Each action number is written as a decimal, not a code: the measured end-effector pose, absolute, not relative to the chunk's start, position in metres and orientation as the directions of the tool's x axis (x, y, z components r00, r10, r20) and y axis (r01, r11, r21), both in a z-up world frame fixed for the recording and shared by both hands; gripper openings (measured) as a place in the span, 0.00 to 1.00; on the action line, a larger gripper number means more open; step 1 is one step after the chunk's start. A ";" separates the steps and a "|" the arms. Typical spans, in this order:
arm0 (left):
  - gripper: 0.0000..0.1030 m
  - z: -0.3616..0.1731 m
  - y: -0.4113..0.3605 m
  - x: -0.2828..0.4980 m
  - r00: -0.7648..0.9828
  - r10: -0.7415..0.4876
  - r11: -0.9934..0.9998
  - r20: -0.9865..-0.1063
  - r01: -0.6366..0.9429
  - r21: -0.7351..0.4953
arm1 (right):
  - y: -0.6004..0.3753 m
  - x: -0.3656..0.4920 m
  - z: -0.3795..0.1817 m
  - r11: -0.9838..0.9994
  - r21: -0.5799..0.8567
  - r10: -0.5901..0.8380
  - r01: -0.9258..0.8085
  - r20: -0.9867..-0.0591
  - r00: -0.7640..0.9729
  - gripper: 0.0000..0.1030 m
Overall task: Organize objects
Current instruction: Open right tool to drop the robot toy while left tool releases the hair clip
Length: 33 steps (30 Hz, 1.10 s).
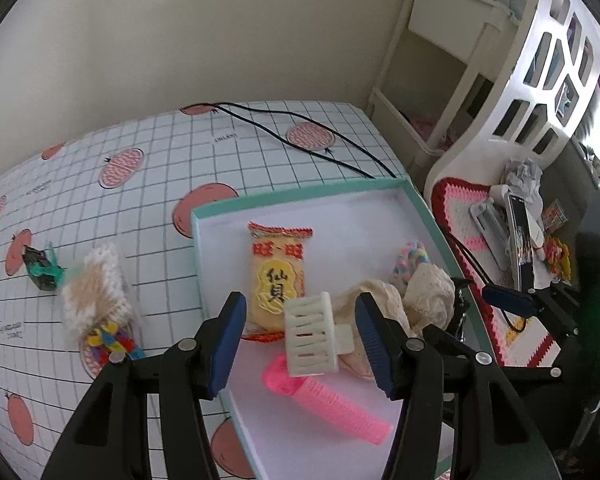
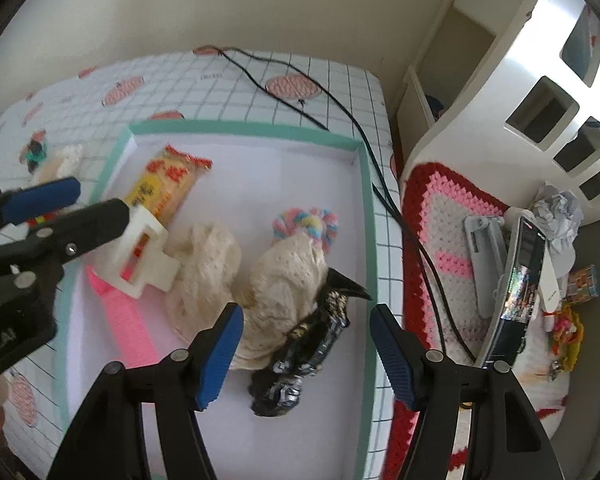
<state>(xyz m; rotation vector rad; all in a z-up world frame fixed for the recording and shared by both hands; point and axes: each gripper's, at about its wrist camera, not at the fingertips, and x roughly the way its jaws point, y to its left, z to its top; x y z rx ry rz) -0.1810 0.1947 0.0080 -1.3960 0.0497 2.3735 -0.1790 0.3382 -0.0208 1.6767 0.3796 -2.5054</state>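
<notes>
- Objects are gathering in the box (image 1: 216, 216), a teal-rimmed tray sitting on the gridded table (image 1: 260, 136).
- Left gripper (image 1: 300, 340) is hovering with its jaws spread wide, gripping nothing; the white clip (image 1: 310, 330) is lying between them, resting across the pink roller (image 1: 332, 408) (probably just let go or about to be taken, I cannot tell which).
- Right gripper (image 2: 306, 352) is hanging open too, over the black wrapper (image 2: 312, 344), which is leaning against the cream cloth (image 2: 284, 280).
- Snack packet (image 1: 278, 276) and pastel scrunchie (image 2: 306, 224) are lying further in, spread flat so each stays reachable.
- Outside the box, to its left, a knit pad (image 1: 96, 292), a bright toy (image 1: 108, 340) and a green clip (image 1: 42, 268) are waiting on the table, likely next to go in.
</notes>
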 end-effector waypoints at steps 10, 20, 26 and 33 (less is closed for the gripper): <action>0.57 0.001 0.182 -0.187 -0.423 0.270 -0.944 -0.865 -0.294 -0.151 | 0.337 -0.182 -0.011 -0.988 -0.067 0.002 0.137 -0.904 -0.428 0.68; 0.71 0.000 0.171 -0.193 -0.429 0.237 -0.958 -0.872 -0.254 -0.135 | 0.343 -0.187 -0.009 -0.996 -0.005 -0.033 0.084 -0.895 -0.446 0.74; 0.74 -0.001 0.166 -0.194 -0.437 0.221 -0.963 -0.872 -0.238 -0.124 | 0.343 -0.188 -0.008 -0.997 0.016 -0.048 0.074 -0.889 -0.455 0.79; 0.87 -0.001 0.160 -0.198 -0.456 0.204 -0.970 -0.867 -0.213 -0.117 | 0.344 -0.188 -0.009 -0.997 0.037 -0.062 0.064 -0.885 -0.462 0.96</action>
